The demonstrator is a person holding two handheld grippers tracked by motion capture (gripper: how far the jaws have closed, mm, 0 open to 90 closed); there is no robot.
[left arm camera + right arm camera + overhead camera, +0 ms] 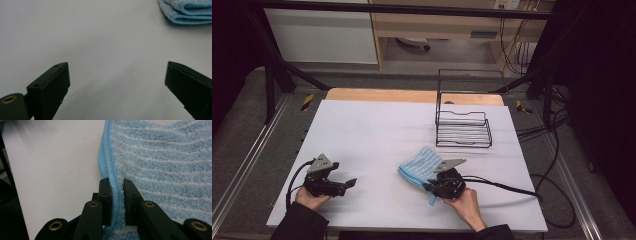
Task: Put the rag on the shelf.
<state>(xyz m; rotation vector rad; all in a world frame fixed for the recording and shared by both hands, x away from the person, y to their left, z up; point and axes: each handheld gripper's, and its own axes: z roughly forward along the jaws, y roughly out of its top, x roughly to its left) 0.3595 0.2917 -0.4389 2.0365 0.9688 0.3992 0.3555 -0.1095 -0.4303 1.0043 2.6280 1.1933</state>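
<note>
Right tongs pinch the hemmed edge of the blue striped towel, which spreads ahead of them on the white tabletop. Left tongs gape wide over bare tabletop, well apart from the towel. A wire rack stands beyond the right tongs.

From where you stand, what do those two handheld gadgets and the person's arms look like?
Both tongs, left and right, are black, each topped by a grey three-cornered plate and trailing a black cable. Their flat black jaws hang on links with brass-coloured rivets. The person wears dark sleeves.
</note>
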